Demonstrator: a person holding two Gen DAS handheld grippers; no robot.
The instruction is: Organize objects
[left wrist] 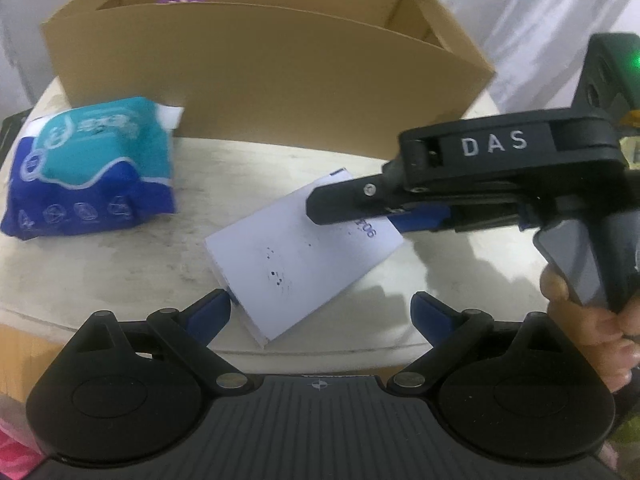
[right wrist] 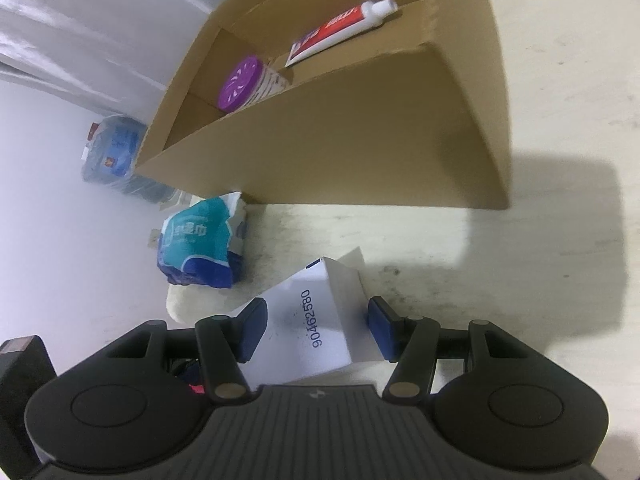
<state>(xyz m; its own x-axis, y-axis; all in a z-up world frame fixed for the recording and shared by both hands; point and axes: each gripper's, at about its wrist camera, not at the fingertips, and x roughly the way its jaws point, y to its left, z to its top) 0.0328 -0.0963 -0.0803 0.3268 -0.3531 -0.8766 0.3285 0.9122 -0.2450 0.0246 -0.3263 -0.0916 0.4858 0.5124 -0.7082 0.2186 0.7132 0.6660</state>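
Nearest the lens, the left gripper (left wrist: 322,308) has its jaws wide, one pad at the near corner of the white carton (left wrist: 304,256), which lies flat on the worktop (left wrist: 120,272) just in front of the cardboard box (left wrist: 280,80). From the side, the right gripper (right wrist: 316,326) straddles the carton's far end, jaws narrow but seemingly not pressing, probably to steady it for lifting. Left of the carton lies a wipes pack (left wrist: 88,172); a toothpaste tube (right wrist: 340,28) and purple-lidded jar (right wrist: 244,84) already sit inside the box.
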